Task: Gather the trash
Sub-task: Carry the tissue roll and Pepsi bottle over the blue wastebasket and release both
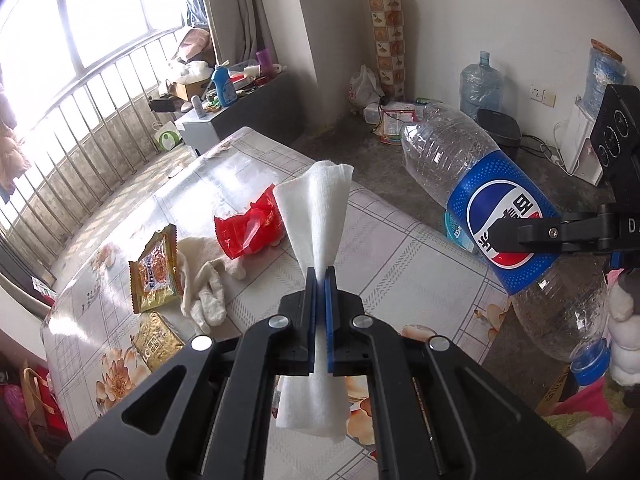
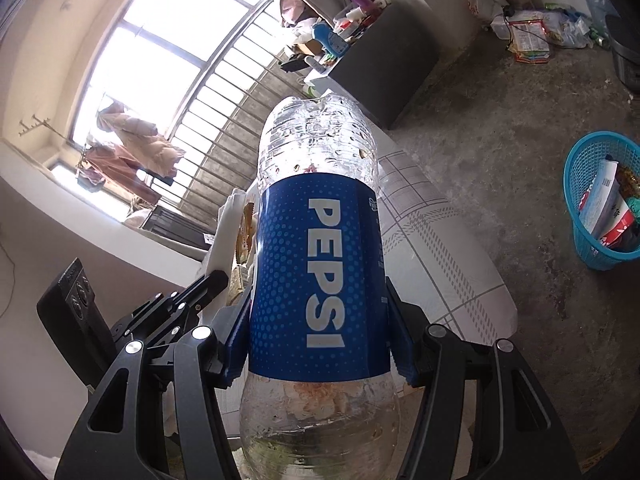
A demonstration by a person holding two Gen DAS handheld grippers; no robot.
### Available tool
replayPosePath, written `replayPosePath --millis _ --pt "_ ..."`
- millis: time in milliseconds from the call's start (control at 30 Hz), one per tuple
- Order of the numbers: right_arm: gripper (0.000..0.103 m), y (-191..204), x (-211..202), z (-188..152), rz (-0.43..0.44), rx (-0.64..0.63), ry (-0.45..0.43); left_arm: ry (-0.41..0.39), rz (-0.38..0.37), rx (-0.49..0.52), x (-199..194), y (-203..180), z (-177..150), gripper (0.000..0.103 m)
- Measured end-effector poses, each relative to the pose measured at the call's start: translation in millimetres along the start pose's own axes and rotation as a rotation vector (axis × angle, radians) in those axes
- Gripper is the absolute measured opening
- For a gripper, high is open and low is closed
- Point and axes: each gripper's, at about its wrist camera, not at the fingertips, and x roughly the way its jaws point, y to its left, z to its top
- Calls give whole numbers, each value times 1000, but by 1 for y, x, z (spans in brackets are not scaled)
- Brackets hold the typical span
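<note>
- The left gripper [image 1: 320, 276] is pinched fully closed on a white tissue [image 1: 316, 204], lifted clear of the table [image 1: 400, 264].
- The right gripper [image 2: 318, 332] clamps its 2 jaws part-open around the label of an empty Pepsi bottle [image 2: 320, 240], held off the table.
- Both are probably bound for the teal basket [image 2: 576, 236] on the floor.
- The red wrapper [image 1: 246, 232], gold snack packet [image 1: 156, 272] and cloth [image 1: 204, 284] remain on the table; nothing blocks the way.

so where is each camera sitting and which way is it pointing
Left wrist: on the left gripper, facing down over the floral-tiled table towards the window; its fingers pinch a white paper tissue, and the right gripper shows at right.
Right wrist: on the right gripper, facing along the clear plastic Pepsi bottle it clamps, towards the window and the blue mesh basket; the left gripper shows at left.
Shared: bottle, table, window, both grippers.
</note>
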Motion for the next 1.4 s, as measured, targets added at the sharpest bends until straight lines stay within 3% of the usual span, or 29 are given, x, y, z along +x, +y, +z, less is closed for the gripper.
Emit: replayPosePath --millis 233,467,667,867,1100,1167,1233,1333,1400 --pt "57 -34 -39 12 32 100 -106 -50 -91 54 2 -36 48 2" --pt "57 -85 -85 18 43 238 -249 -25 -239 137 32 -94 95 2" --pt "57 -170 -104 10 -6 497 -341 106 -412 188 94 -155 133 2" --pt "58 -253 -96 -5 -72 758 -361 290 -502 255 186 -225 148 2" --pt "59 -335 -62 9 -98 939 -319 436 -449 319 298 -289 152 2" --pt "59 -365 -50 22 -108 983 -309 444 -458 337 322 -306 155 10" --pt "67 -395 -36 33 -114 1007 -313 423 -455 314 342 -315 159 39" --pt "70 -428 -24 37 -295 1023 -274 390 -389 288 352 -315 162 42" --pt "70 -432 -26 31 -321 1027 -289 387 -394 253 351 -308 163 45"
